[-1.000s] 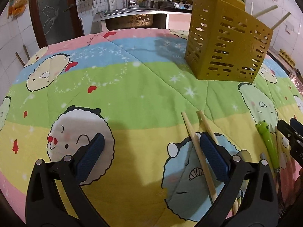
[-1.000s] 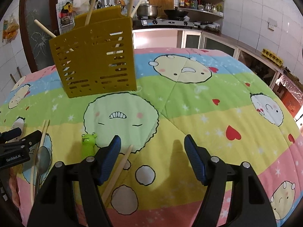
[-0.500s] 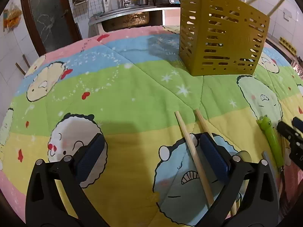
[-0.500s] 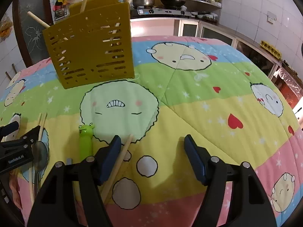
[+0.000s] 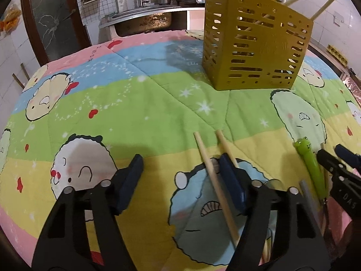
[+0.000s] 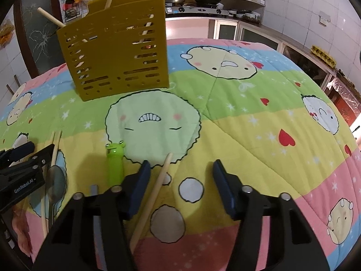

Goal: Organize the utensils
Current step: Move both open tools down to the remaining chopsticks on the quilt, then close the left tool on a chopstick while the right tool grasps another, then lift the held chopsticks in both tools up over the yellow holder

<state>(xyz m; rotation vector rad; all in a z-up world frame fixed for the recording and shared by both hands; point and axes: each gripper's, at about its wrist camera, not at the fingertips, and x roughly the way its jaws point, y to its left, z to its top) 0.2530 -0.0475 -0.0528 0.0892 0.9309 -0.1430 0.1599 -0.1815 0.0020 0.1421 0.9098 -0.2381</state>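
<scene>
A yellow slotted utensil holder [image 5: 255,45] stands on the cartoon quilt [image 5: 135,113] with several wooden chopsticks in it. My left gripper [image 5: 180,178] hangs low over two loose chopsticks. One chopstick [image 5: 214,180] lies between the closing jaws beside the right pad; the other chopstick [image 5: 222,141] runs under that pad. My right gripper [image 6: 180,185] is also closing, with a single chopstick [image 6: 155,189] lying next to its left pad. Neither chopstick is pressed from both sides. A green frog-handled utensil [image 6: 115,162] lies between the two grippers.
A metal spoon [image 6: 55,180] and a grey handle [image 6: 94,192] lie by the frog utensil, close to the left gripper's fingers. The holder [image 6: 115,52] stands at the back. Behind the quilt are a sink [image 5: 144,20], a stove and cabinets.
Both grippers' jaws have narrowed. The left gripper's right pad has come in beside the chopstick. Both hands stay in nearly the same place.
</scene>
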